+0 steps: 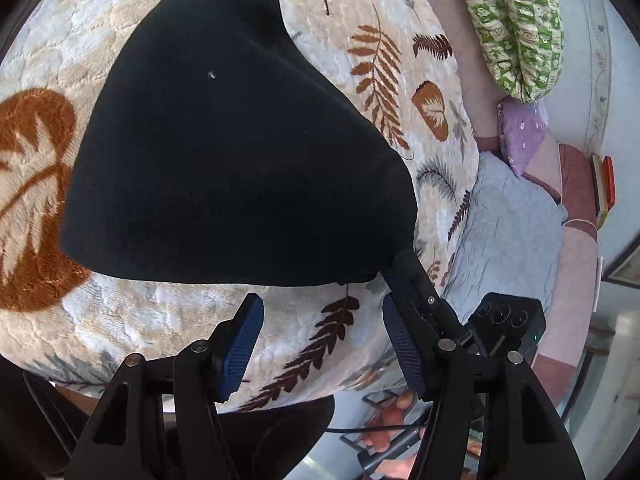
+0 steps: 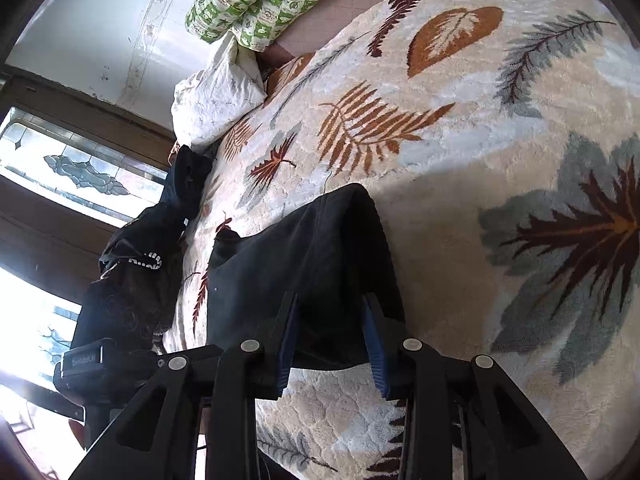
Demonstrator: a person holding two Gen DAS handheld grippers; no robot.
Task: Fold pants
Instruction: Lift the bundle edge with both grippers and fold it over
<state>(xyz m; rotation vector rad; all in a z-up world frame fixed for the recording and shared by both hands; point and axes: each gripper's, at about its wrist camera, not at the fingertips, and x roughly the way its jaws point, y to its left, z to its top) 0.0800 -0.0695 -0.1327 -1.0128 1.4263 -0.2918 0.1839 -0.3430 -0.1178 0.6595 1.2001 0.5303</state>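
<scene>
Both cameras ride just behind their own fingers, tilted down at the bed from close above. The left wrist view looks past the left gripper (image 1: 322, 340) over the black pants (image 1: 240, 160) filling the centre, the green patterned pillow (image 1: 516, 24) at 2 o'clock. The right wrist view sits nearer the fabric, the right gripper (image 2: 330, 340) low at 6 o'clock, the same pillow at 11 o'clock. Both views share the pants, the leaf-print blanket (image 2: 460, 120) and the pillow.
</scene>
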